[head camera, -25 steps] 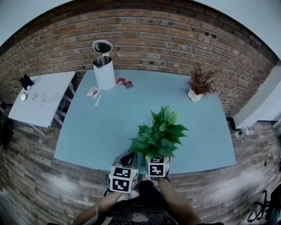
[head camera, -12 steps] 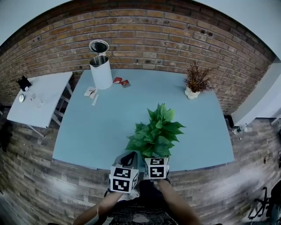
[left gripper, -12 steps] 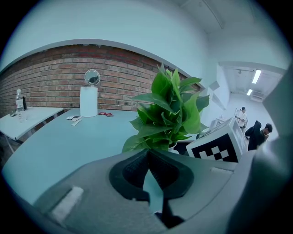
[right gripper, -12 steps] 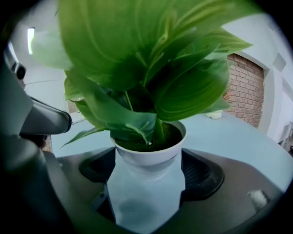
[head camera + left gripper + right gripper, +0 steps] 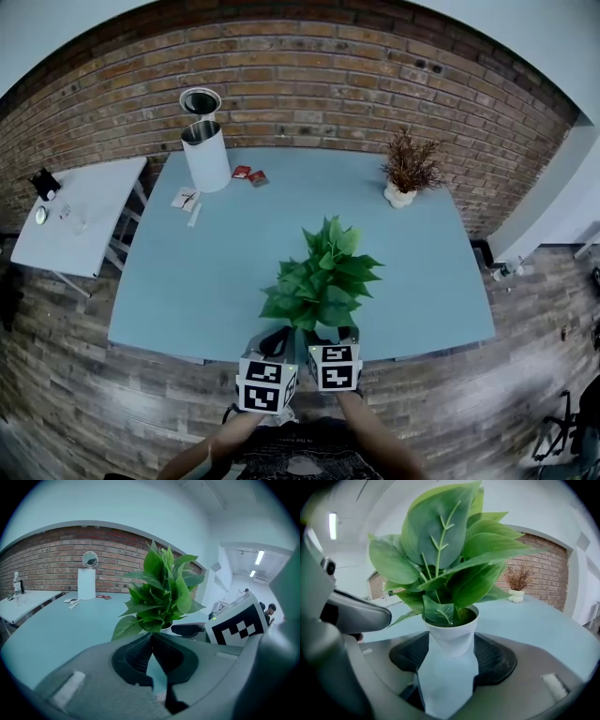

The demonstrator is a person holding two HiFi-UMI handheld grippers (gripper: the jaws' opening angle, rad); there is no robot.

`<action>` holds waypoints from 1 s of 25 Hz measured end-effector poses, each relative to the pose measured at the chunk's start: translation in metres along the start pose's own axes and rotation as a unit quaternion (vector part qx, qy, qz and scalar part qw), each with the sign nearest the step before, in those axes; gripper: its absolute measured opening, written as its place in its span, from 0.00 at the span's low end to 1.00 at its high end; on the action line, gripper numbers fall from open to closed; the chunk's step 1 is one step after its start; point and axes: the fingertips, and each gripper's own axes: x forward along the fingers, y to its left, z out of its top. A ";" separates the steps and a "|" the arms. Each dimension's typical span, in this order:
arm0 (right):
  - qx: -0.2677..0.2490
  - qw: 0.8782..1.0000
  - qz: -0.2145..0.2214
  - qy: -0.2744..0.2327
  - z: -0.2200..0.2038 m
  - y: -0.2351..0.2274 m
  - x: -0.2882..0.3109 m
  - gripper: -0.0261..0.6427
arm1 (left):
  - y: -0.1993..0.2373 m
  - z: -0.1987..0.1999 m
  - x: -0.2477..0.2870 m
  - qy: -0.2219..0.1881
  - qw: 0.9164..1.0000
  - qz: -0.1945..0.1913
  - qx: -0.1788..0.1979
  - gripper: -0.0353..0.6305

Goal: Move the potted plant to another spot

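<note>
The potted plant (image 5: 323,277), with broad green leaves in a small white pot (image 5: 451,637), stands at the near edge of the light blue table (image 5: 216,272). My right gripper (image 5: 330,336) reaches in under the leaves. Its jaws have just been closing, and in the right gripper view (image 5: 450,654) both dark pads press the sides of the pot. My left gripper (image 5: 275,340) hovers just left of it with its pads (image 5: 140,653) together and nothing between them. In the left gripper view the plant (image 5: 161,592) rises right ahead.
A white cylindrical bin (image 5: 204,155) and a round mirror (image 5: 200,100) stand at the far left of the table, with red packets (image 5: 248,174) and papers (image 5: 185,199) nearby. A dried plant (image 5: 408,169) sits far right. A white side table (image 5: 70,211) stands on the left.
The whole head view has drifted a little to the left. The green plant and both grippers keep their places by the near table edge, with the right gripper's cube slightly lower in the picture.
</note>
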 end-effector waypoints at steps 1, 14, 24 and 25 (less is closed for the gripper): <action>0.000 1.000 0.000 0.000 -0.001 0.000 -0.003 0.48 | -0.002 -0.001 -0.001 -0.002 1.000 0.001 0.000 0.05; -0.009 0.999 0.032 -0.017 0.006 0.002 -0.042 0.33 | -0.024 0.005 -0.009 -0.021 0.999 0.026 -0.014 0.05; -0.012 0.998 0.049 -0.038 0.010 0.009 -0.073 0.17 | -0.042 0.001 -0.021 -0.032 0.999 0.034 -0.013 0.05; -0.012 0.998 0.050 -0.040 0.011 0.010 -0.076 0.15 | -0.044 0.001 -0.022 -0.034 0.999 0.034 -0.013 0.05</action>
